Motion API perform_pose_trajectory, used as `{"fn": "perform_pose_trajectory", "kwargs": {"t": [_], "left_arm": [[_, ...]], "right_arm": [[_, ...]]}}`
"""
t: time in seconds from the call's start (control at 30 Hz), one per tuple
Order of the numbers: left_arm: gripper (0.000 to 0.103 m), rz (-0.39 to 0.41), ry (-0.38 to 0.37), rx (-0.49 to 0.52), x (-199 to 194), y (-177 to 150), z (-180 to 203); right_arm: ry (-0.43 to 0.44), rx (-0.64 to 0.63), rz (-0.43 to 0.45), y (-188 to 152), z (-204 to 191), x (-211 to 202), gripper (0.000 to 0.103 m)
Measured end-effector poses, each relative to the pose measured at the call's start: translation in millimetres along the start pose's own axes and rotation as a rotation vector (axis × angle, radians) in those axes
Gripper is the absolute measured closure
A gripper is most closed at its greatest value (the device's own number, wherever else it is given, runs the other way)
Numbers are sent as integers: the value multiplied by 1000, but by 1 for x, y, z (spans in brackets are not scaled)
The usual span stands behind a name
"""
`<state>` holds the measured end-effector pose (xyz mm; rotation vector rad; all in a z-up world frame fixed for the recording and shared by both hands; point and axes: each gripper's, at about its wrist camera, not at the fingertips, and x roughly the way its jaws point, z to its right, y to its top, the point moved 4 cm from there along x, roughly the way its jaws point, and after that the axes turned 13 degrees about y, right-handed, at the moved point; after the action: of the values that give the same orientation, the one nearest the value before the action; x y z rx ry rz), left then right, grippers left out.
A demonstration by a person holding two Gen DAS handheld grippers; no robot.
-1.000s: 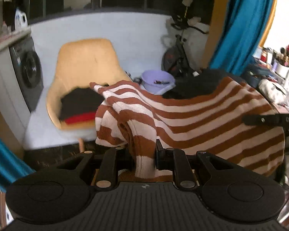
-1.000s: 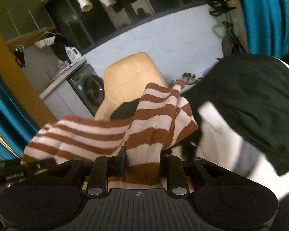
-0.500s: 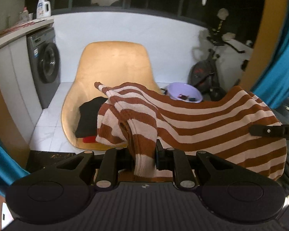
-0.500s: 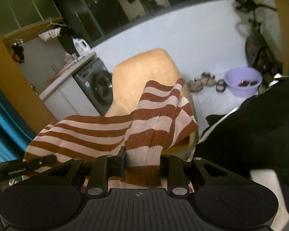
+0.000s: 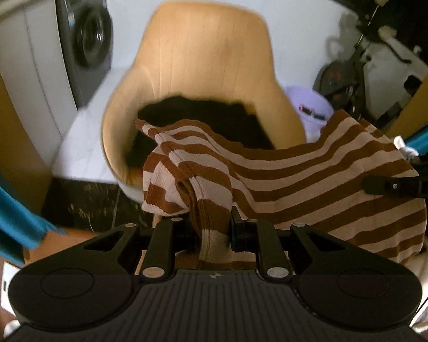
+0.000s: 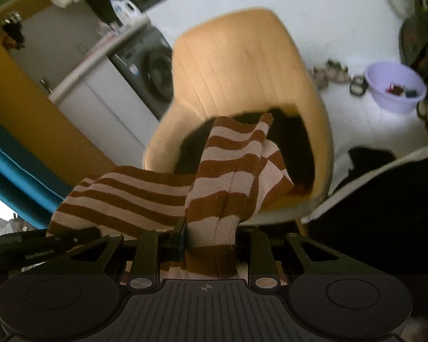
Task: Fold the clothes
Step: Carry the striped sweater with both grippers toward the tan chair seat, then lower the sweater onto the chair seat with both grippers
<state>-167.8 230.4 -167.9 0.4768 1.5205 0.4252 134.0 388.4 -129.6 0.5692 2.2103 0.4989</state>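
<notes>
A tan moulded shell chair [image 5: 211, 57] fills the upper centre of both views, with dark folded clothes [image 5: 214, 116] lying on its seat. It stands on a pale tiled floor [image 6: 379, 131], where a lilac plastic basin [image 6: 393, 88] sits at right.

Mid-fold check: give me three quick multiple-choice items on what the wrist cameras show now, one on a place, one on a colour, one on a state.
1. Where do the dark clothes lie?
A) on the yellow chair seat
B) in the purple basin
C) on the washing machine

2. The held sweater's stripes are
A) blue and white
B) brown and pale pink
C) green and black

3. The left gripper and right gripper are
A) both open
B) one open
C) both clamped on the sweater

Answers:
1 A, dark pile fills the seat.
2 B, stripes show in both views.
3 C, knit is pinched between each pair of fingers.
</notes>
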Motion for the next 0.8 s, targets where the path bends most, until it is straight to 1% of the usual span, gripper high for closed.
{"fn": "perform_pose_trajectory", "kwargs": {"t": [0.07, 0.1, 0.17, 0.27, 0.37, 0.47, 0.63, 0.8], "left_arm": [[84, -43, -21, -18, 23, 9, -10], [84, -52, -35, -27, 33, 17, -17], [84, -48, -54, -20, 49, 32, -26], [84, -41, -62, 18, 78, 59, -37], [84, -28, -57, 50, 109, 91, -44], [84, 5, -33, 91, 139, 128, -45], [84, 60, -21, 110, 182, 180, -41], [84, 59, -9, 80, 238, 204, -37]], "right_arm": [[-29, 31, -21, 6, 5, 20, 81], [-40, 53, -26, 11, 7, 30, 81], [-62, 94, -35, 23, 10, 51, 81], [-95, 108, -50, 48, 11, 87, 81], [-114, 103, -41, 78, 16, 122, 81], [-141, 92, -16, 106, 28, 151, 81], [-151, 130, 16, 153, 75, 196, 81], [-143, 106, 21, 191, 131, 246, 81]]}}
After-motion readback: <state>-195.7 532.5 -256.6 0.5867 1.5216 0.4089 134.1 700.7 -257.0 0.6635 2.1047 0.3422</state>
